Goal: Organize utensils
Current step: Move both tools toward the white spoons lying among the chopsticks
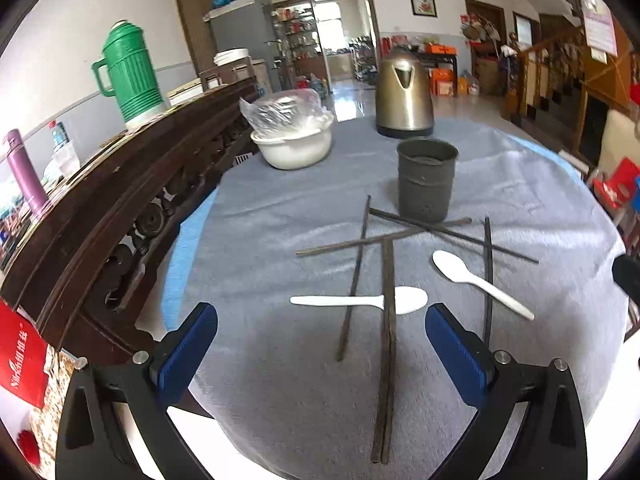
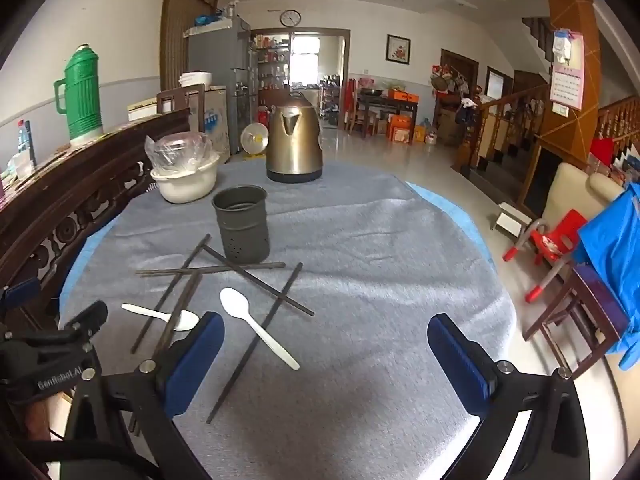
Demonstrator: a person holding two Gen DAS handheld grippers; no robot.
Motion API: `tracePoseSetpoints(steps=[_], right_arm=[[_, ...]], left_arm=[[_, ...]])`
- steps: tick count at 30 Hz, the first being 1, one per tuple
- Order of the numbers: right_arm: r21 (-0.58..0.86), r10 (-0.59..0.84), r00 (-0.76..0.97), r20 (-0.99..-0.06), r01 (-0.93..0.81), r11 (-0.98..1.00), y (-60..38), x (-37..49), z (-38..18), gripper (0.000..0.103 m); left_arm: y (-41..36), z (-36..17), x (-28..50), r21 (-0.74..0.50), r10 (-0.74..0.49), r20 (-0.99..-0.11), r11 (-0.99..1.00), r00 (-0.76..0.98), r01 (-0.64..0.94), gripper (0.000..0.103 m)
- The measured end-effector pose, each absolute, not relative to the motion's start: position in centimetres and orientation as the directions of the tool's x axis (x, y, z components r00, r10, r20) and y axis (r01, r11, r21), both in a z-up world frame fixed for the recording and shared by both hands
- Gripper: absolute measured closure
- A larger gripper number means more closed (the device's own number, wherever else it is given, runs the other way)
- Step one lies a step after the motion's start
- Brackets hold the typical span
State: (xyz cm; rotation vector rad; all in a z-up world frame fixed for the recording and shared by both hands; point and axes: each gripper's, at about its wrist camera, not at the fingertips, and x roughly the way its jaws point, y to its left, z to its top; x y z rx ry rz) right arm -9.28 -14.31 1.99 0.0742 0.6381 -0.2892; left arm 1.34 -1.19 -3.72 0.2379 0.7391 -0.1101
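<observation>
A dark grey utensil holder [image 1: 426, 178] [image 2: 241, 224] stands upright on the grey cloth. In front of it lie several dark chopsticks [image 1: 387, 344] [image 2: 256, 280], crossed over one another. Two white plastic spoons lie among them: one [image 1: 360, 301] [image 2: 162, 315] under a chopstick pair, the other [image 1: 478, 280] [image 2: 256, 326] to its right. My left gripper [image 1: 320, 344] hangs open above the near ends of the chopsticks, holding nothing. My right gripper [image 2: 324, 354] is open too, over bare cloth right of the utensils. The left gripper's body [image 2: 60, 344] shows at the lower left of the right wrist view.
A brass-coloured kettle [image 1: 404, 96] [image 2: 294, 144] and a white bowl with a plastic bag [image 1: 294, 136] [image 2: 186, 172] stand behind the holder. A dark carved sideboard [image 1: 120, 184] with a green thermos [image 1: 130, 76] runs along the left. Red child chair [image 2: 556, 240] and stools stand right of the table.
</observation>
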Motion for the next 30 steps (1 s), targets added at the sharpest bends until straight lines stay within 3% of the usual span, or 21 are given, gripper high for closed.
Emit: tracePoseSetpoints(steps=[30], right_arm=[[0.047, -0.214, 0.712, -0.668, 0.327, 0.944, -17.8, -7.5, -1.5, 0.0]], left_arm=[[-5.1, -7.5, 2.8, 0.263, 0.031, -0.751, 0.93, 0.66, 0.256, 0.0]])
